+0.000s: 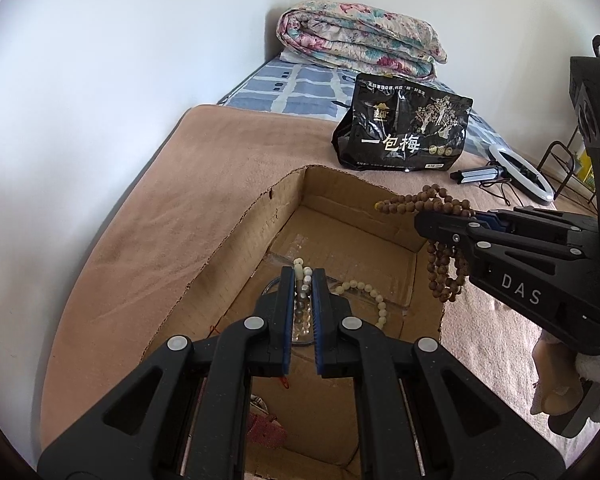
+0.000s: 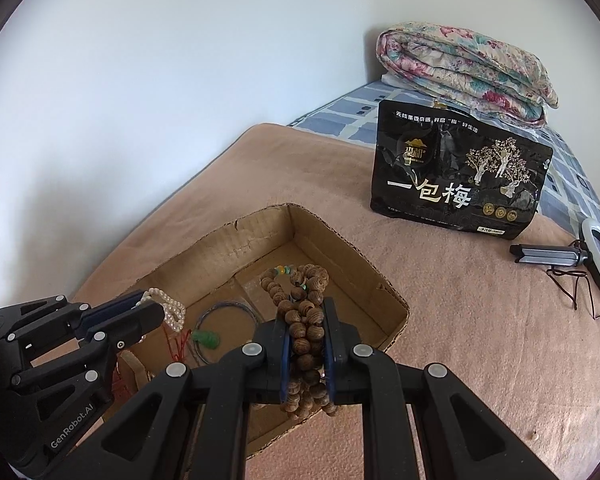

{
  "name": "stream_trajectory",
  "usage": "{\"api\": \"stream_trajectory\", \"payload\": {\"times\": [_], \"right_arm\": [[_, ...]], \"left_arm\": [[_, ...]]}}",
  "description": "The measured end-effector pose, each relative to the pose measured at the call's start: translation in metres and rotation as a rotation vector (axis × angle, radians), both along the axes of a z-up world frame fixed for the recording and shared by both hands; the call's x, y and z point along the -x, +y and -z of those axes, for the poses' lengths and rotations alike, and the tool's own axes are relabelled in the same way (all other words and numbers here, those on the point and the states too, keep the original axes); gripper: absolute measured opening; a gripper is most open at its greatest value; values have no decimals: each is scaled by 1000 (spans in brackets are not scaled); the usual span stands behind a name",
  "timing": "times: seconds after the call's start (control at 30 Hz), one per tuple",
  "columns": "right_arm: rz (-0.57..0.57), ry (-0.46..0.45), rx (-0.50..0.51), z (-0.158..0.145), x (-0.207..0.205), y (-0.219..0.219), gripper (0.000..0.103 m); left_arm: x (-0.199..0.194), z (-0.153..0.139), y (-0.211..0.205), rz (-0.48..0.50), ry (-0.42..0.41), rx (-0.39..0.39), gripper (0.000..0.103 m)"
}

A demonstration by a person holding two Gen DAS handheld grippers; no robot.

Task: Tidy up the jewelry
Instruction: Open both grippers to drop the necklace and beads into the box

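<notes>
Your left tongs [image 1: 302, 276] are pinched nearly closed on the white bead strand [image 1: 366, 292], which hangs lengthwise down between the pads into the open cardboard box [image 1: 236, 236] on the bed's tan blanket [image 1: 148, 200]. Your right tongs [image 2: 306, 320] are clamped narrow on the bunched brown wooden bead strand [image 2: 300, 304], whose long axis runs along the pads, a loop standing above the tips and the rest drooping below, over the box's near right side. A jade pendant [image 2: 206, 338] lies on the box floor.
</notes>
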State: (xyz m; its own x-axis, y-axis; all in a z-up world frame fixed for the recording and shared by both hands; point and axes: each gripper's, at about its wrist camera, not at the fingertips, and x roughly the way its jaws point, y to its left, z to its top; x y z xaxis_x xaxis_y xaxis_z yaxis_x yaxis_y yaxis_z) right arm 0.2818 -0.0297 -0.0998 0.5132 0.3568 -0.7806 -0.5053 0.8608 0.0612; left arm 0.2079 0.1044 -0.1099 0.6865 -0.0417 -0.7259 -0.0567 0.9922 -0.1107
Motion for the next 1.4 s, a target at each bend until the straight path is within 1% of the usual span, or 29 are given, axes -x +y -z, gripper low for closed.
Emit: {"api": "stream_trajectory", "payload": {"times": [0.13, 0.2, 0.23, 0.27, 0.3, 0.33, 0.37, 0.43, 0.5, 0.53, 0.57, 0.6, 0.63, 0.7, 0.77, 0.87, 1.07, 1.2, 1.4], "right_arm": [[1, 5, -15, -1, -1, 1, 11], [-3, 6, -23, -3, -1, 1, 13], [3, -1, -22, -4, -1, 0, 21], [8, -10, -23, -5, 0, 0, 31], [14, -17, -23, -7, 0, -1, 36], [22, -23, -22, -8, 0, -2, 48], [32, -33, -20, -10, 0, -3, 60], [54, -53, -23, -14, 0, -7, 68], [64, -57, -26, -18, 0, -9, 73], [68, -59, -25, -19, 1, -10, 79], [70, -63, -22, -20, 1, -10, 86], [72, -71, -19, -21, 2, -11, 89], [75, -79, -14, -23, 3, -11, 91], [80, -89, -4, -25, 5, -11, 92], [85, -97, 2, -28, 7, -11, 102], [90, -114, -1, -32, 10, -13, 103], [97, -125, 1, -40, 14, -20, 103], [120, -131, -9, -47, 17, -31, 103], [141, -144, -11, -57, 26, -55, 103]], "left_arm": [[0, 0, 1, 0, 8, 10, 6], [-1, 0, 1, 2, 10, 18, 6], [-1, -1, 1, 4, 10, 24, 6], [-1, -1, 2, 5, 15, 29, 6], [-2, -1, 2, 1, 21, 28, 6], [-2, -1, 1, -2, 26, 25, 13], [-2, 0, 2, 0, 29, 28, 32], [-2, 0, 2, 0, 25, 37, 50], [-1, 0, 3, -3, 23, 37, 50], [-1, 1, 3, -2, 25, 38, 51], [0, 0, 3, -2, 27, 40, 57], [1, 0, 3, -5, 25, 40, 61], [2, -1, 2, -10, 21, 40, 66], [3, -3, 2, -20, 17, 39, 71], [3, -4, 2, -29, 19, 41, 77], [3, -5, 1, -40, 21, 37, 77], [5, -8, -5, -29, 15, 35, 77], [7, -13, -10, -23, -1, 31, 78], [10, -21, -21, -11, -12, 55, 78]]}}
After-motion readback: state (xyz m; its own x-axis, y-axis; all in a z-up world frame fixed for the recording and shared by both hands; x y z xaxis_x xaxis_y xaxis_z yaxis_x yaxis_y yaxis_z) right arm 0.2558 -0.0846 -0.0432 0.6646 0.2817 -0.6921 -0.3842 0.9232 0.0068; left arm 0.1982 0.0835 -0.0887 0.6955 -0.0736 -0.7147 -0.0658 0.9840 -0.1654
